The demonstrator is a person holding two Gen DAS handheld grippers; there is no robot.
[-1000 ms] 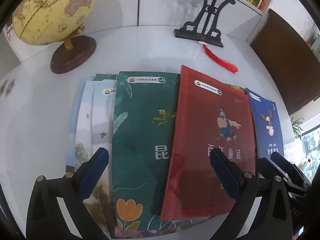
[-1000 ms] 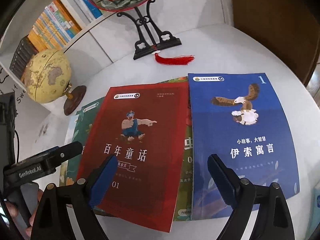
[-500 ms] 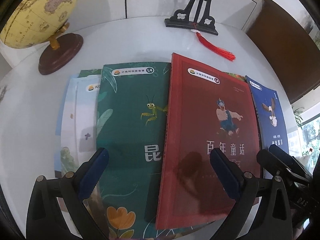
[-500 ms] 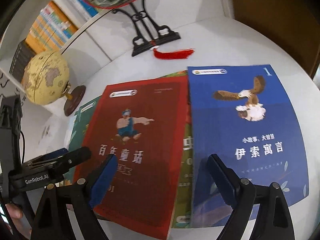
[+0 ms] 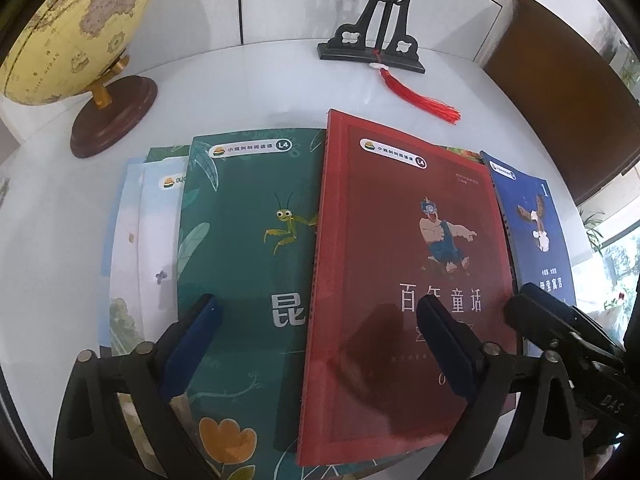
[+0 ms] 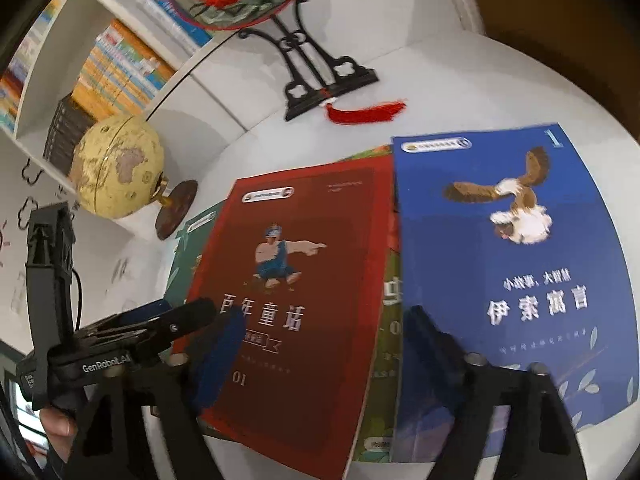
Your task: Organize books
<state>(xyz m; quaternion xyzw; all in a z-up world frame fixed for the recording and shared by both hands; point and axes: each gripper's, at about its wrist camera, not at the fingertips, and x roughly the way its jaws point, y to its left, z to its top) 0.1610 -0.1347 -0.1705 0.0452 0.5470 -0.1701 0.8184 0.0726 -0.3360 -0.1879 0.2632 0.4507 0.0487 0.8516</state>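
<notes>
Several thin books lie fanned out flat on a white table (image 5: 248, 88). From left: pale blue-white books (image 5: 144, 248), a green mantis book (image 5: 248, 240), a red book (image 5: 404, 248) on top, a green book mostly hidden beneath (image 6: 386, 320), and a blue eagle book (image 6: 504, 264) at the right, also in the left wrist view (image 5: 536, 232). My left gripper (image 5: 320, 344) is open, its fingers over the green and red books' near ends. My right gripper (image 6: 324, 364) is open over the red and blue books' near ends; it also shows in the left wrist view (image 5: 560, 328).
A yellow globe (image 5: 76, 28) on a dark wooden base stands at the back left. A black fan stand (image 5: 372, 44) with a red tassel (image 5: 420, 96) stands at the back middle. A bookshelf (image 6: 116, 68) is behind the table. A dark chair back (image 5: 568, 100) is at the right.
Both grippers have moved forward and lower toward the books, which look larger now. The right gripper has tilted and swung left. The books have not moved.
</notes>
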